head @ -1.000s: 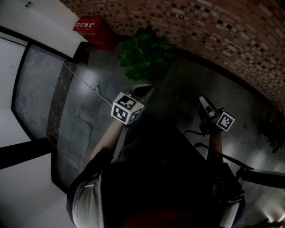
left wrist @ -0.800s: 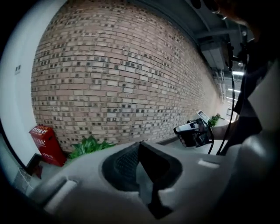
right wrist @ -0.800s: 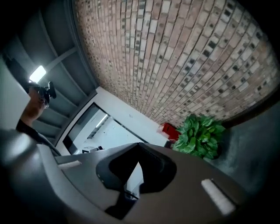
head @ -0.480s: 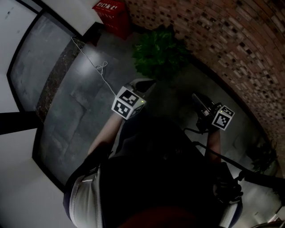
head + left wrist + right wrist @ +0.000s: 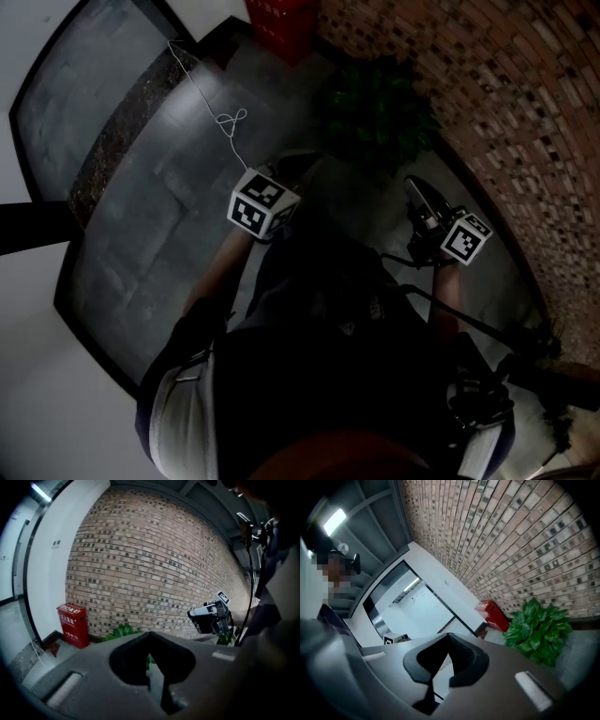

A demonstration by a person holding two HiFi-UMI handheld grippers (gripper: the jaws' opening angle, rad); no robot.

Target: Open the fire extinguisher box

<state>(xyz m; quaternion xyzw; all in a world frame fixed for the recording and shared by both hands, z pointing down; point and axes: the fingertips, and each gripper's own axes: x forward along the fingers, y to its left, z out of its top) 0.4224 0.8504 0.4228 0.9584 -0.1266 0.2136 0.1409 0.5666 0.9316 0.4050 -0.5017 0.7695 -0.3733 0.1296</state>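
Left tongs (image 5: 150, 633) and right tongs (image 5: 449, 634) are being held shut, empty. Fire extinguisher box (image 5: 281, 23) is being seen well apart, by the brick wall beyond plant (image 5: 375, 112). Leaves are likely being clipped if the approach is cut close.

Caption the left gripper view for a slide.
Shut, empty left claw; red fire extinguisher box and plant against the brick wall.

Bare brick wall (image 5: 154, 564), grey floor (image 5: 169, 216), leafy plant (image 5: 536, 630), ceiling strip light (image 5: 335, 521)
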